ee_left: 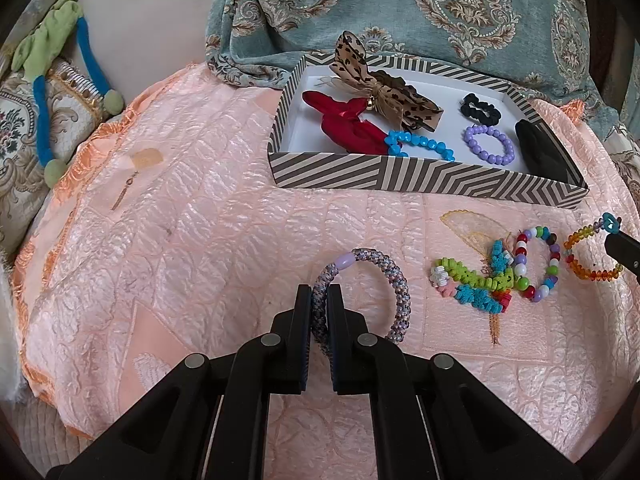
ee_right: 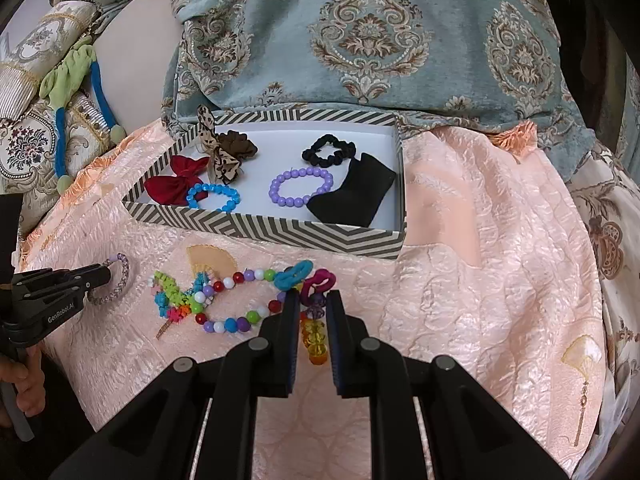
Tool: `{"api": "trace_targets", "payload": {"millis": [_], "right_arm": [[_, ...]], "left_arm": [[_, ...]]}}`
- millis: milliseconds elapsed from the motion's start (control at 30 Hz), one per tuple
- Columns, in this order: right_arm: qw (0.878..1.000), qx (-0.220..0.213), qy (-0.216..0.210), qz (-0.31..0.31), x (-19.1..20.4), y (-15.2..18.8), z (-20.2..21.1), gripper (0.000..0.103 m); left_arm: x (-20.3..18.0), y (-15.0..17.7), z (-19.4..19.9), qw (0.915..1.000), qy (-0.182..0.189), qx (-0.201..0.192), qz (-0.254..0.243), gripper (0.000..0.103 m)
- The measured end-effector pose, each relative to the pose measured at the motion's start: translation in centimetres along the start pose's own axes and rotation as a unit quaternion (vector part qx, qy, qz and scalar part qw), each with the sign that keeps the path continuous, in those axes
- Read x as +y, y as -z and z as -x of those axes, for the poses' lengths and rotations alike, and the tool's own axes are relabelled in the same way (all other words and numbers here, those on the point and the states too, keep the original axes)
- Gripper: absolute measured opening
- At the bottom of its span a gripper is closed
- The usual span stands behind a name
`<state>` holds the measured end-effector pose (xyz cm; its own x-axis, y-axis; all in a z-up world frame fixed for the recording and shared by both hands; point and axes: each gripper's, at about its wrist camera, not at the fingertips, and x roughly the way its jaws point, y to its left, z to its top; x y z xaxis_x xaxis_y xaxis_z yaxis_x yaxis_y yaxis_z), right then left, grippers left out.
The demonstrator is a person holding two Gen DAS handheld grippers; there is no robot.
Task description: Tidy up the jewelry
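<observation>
My left gripper (ee_left: 319,300) is shut on a grey-purple braided bracelet (ee_left: 384,276) lying on the pink quilt; it also shows in the right wrist view (ee_right: 120,276). My right gripper (ee_right: 313,300) has its jaws around an orange bead bracelet (ee_right: 316,338) with teal and magenta charms (ee_right: 318,280); the jaws stand slightly apart and touch it at most lightly. That bracelet also shows in the left wrist view (ee_left: 592,256). A multicoloured bead bracelet (ee_left: 538,264) and a green-teal stretchy bracelet (ee_left: 472,280) lie between the grippers. The striped box (ee_left: 424,176) holds blue (ee_left: 420,146) and purple bracelets (ee_left: 490,146).
The box also holds a red bow (ee_left: 340,120), a leopard bow (ee_left: 376,84), a black scrunchie (ee_left: 480,106) and a black pouch (ee_left: 540,152). A patterned teal cushion (ee_left: 400,4) stands behind the box. A green-blue cord toy (ee_left: 44,80) lies at far left.
</observation>
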<state>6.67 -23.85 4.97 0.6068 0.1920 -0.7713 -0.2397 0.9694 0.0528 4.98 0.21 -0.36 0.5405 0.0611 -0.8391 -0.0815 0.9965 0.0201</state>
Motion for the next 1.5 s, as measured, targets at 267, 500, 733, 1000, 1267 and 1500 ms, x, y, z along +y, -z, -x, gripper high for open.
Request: {"api": "trace_targets", "payload": {"millis": [267,500,733,1000,1267,1500], "right_arm": [[1.000,0.002,0.003,0.003,0.1,0.1,-0.1,0.013],[1.000,0.002,0.004,0.004,0.0,0.0,-0.1,0.013],[1.000,-0.001,0.002,0.004,0.0,-0.2,0.1,0.013],[0.999,-0.029,-0.016,0.012,0.7,-2.7,1.7,0.013],[0.996,-0.078,-0.031,0.007,0.2,-8.9,2.6,0.013],[0.997,-0.066,-0.046,-0.020,-0.8,-14.2,-1.8,0.013]], "left_arm": [[-0.2,0.0,0.0,1.0000,0.001,0.000,-0.001,0.000],[-0.4,0.1,0.0,1.0000,0.001,-0.001,-0.001,0.000],[-0.4,-0.4,0.5,0.9999,0.008,-0.010,0.004,0.000],[-1.0,-2.7,2.3,0.9988,0.043,-0.022,0.010,0.000],[-2.5,-7.5,4.2,0.9959,0.074,-0.050,0.008,0.000],[-5.3,-13.6,1.7,0.9921,0.103,-0.072,0.003,0.000]]}}
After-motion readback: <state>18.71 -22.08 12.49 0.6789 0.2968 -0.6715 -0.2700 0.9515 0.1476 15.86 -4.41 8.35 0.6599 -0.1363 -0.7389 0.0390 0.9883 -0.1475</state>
